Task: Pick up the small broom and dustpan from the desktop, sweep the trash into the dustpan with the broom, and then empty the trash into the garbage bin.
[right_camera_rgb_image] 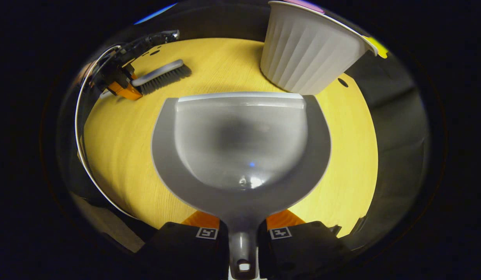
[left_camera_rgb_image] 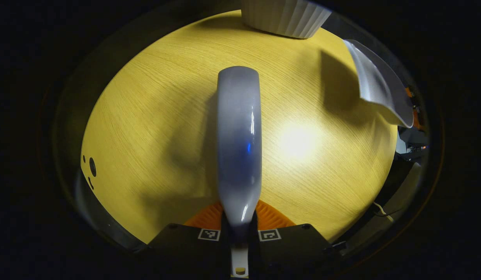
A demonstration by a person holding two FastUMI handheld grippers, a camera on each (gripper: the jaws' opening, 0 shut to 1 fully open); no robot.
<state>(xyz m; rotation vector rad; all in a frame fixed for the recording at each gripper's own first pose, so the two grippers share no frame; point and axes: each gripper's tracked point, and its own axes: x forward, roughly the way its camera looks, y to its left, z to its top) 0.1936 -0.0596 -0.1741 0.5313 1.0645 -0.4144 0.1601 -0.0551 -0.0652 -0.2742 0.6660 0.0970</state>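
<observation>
In the left gripper view my left gripper (left_camera_rgb_image: 239,229) is shut on the small broom (left_camera_rgb_image: 239,136), whose grey back runs straight ahead over the yellow desktop (left_camera_rgb_image: 155,116). The grey dustpan (left_camera_rgb_image: 380,87) hangs at the upper right there. In the right gripper view my right gripper (right_camera_rgb_image: 242,233) is shut on the dustpan's handle, and the dustpan (right_camera_rgb_image: 240,147) is held level above the desktop (right_camera_rgb_image: 120,147), its pan showing no trash. The white ribbed garbage bin (right_camera_rgb_image: 306,50) stands just beyond the pan's front lip. The broom (right_camera_rgb_image: 162,76) and the left gripper (right_camera_rgb_image: 122,83) show at the far left.
The white ribbed bin (left_camera_rgb_image: 287,17) stands at the desktop's far edge in the left gripper view. Small holes (left_camera_rgb_image: 92,167) mark the desktop near its left edge. A white cable (right_camera_rgb_image: 83,128) curves along the table's left side in the right gripper view.
</observation>
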